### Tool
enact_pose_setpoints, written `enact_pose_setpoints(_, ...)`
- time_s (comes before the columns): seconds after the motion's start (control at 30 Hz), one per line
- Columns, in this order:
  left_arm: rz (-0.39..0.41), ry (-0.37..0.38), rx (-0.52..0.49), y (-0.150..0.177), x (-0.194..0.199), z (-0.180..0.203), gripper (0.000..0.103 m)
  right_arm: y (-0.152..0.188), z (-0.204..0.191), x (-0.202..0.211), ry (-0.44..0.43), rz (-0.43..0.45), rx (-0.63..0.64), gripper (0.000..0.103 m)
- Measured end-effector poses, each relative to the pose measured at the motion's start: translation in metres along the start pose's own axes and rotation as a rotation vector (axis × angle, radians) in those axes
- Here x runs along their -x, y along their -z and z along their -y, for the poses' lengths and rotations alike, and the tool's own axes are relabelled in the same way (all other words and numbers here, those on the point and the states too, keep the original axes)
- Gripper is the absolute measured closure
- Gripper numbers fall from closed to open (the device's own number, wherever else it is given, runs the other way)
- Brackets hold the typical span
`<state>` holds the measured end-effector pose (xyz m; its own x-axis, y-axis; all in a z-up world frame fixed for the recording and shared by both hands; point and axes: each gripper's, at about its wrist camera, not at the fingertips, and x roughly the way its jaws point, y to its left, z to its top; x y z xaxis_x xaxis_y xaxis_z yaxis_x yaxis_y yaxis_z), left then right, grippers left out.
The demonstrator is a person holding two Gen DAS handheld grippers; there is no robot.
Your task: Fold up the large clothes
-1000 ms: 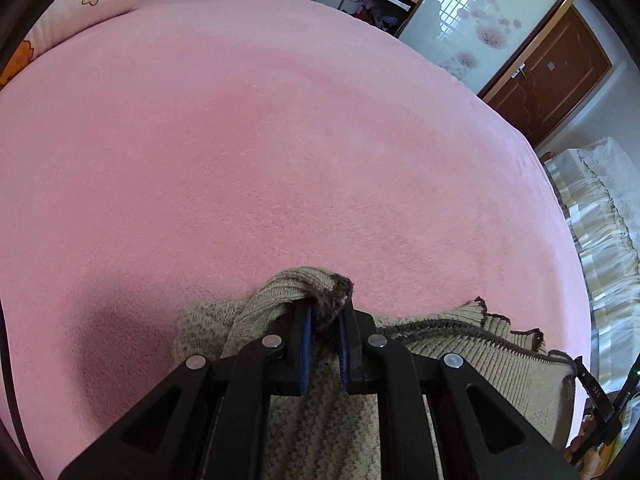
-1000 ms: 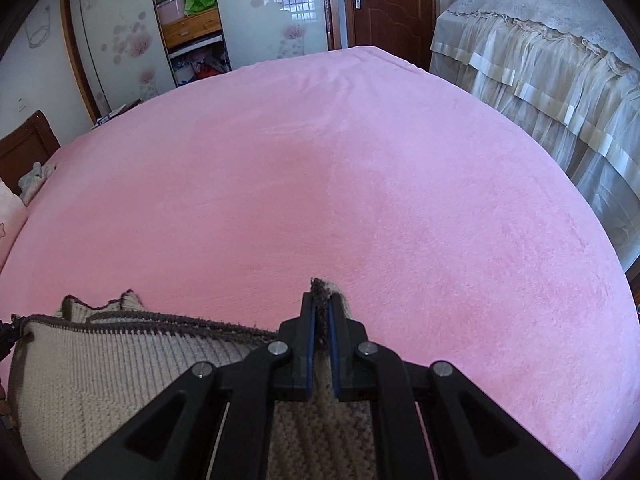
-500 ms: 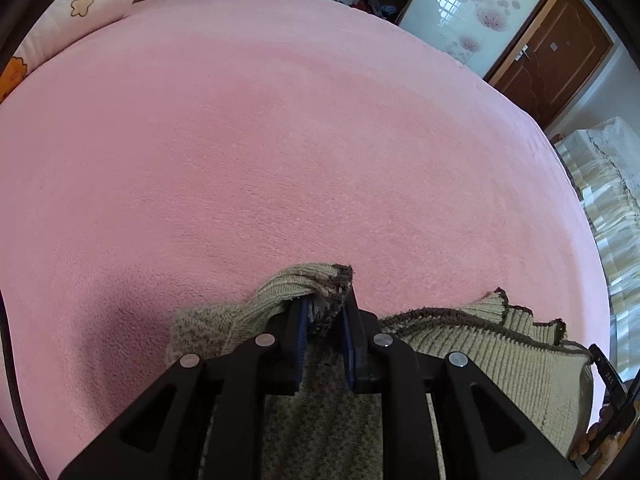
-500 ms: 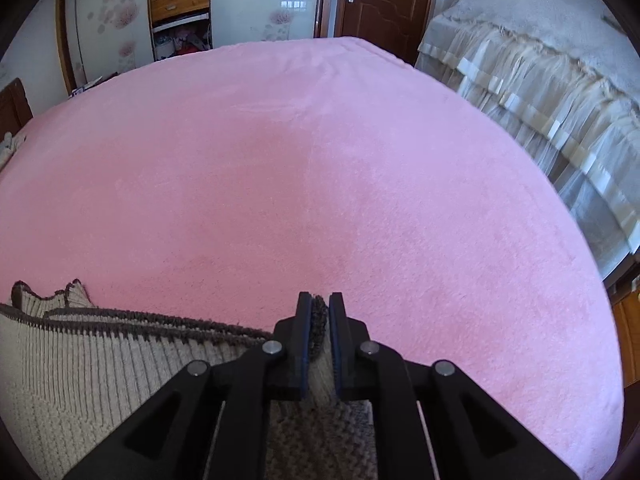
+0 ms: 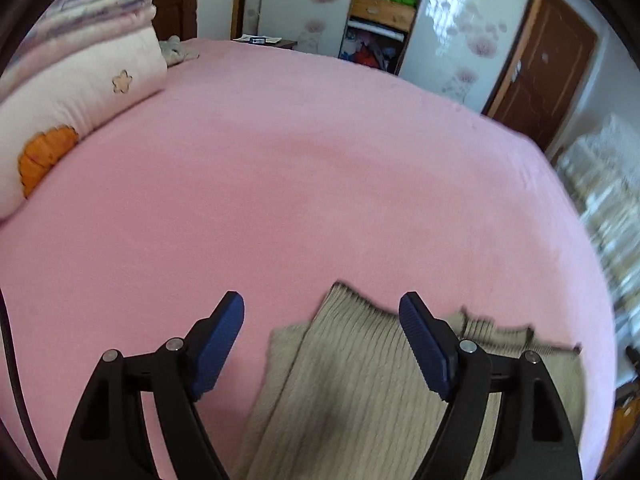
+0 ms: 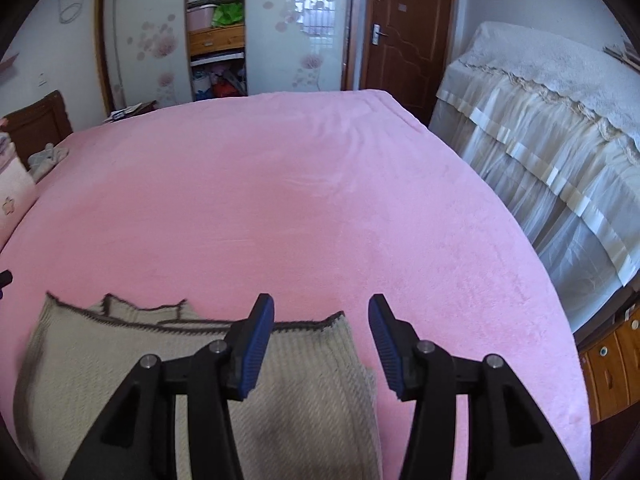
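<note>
1. The bed (image 6: 320, 208), under a pink cover, fills both views. Most of it is bare; a pillow (image 5: 76, 92) sits at its far left edge in the left view, and a wardrobe (image 6: 216, 28) and door (image 6: 404, 20) stand behind.

2. The sweater (image 6: 304, 392), a beige ribbed knit with dark trim, lies flat on the near edge of the bed, under both grippers. In the right view its trimmed edge runs straight across, with more layers showing beneath it at the left, so at least one fold looks laid down. In the left view a narrower ribbed panel lies over a wider layer, which fits that reading.

3. The left gripper (image 5: 322, 320) hangs above the sweater, jaws spreading and wide apart. Nothing is pinched between them; the cloth lies on the bed beneath.

4. The right gripper (image 6: 321, 320) is also above the sweater, over its right corner, jaws spreading too, less wide, with nothing between them.

5. My judgement: one fold has just been released. The bundle looks wide and loose at its left edge, so another fold or a tidying pass probably remains. How the near part lies is hidden behind the gripper frames.
</note>
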<state>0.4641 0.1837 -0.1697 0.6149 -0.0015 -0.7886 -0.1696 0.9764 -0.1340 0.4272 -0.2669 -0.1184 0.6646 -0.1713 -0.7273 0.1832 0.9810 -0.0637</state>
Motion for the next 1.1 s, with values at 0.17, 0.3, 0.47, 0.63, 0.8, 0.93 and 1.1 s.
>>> enact_pose_setpoints(0.17,0.018,-0.035,-0.239,0.035,0.055,0.035,0.024,0.015,-0.022,0.050,-0.078,-0.005,0.039,0.054)
enact_pose_setpoints(0.3,0.016,0.029,-0.316,0.081,0.091,0.059,0.024,0.039,-0.044,0.085,-0.144,-0.008,0.082,0.054)
enact_pose_setpoints(0.47,0.031,0.069,-0.325,0.148,0.113,0.073,0.024,0.094,-0.066,0.105,-0.258,-0.051,0.066,0.054)
enact_pose_setpoints(0.63,-0.032,0.028,-0.260,0.200,0.089,0.055,0.024,0.164,-0.075,0.093,-0.269,-0.112,0.033,0.054)
enact_pose_setpoints(0.8,-0.096,-0.078,-0.219,0.226,0.060,0.017,0.025,0.215,-0.057,0.055,-0.205,-0.244,0.010,0.075)
enact_pose_setpoints(0.93,-0.129,-0.085,-0.176,0.230,0.045,-0.026,0.026,0.228,-0.012,0.039,-0.113,-0.262,-0.040,0.094)
enact_pose_setpoints(1.1,-0.122,-0.029,-0.152,0.233,0.045,-0.051,0.026,0.234,0.026,0.031,-0.129,-0.269,-0.084,0.103)
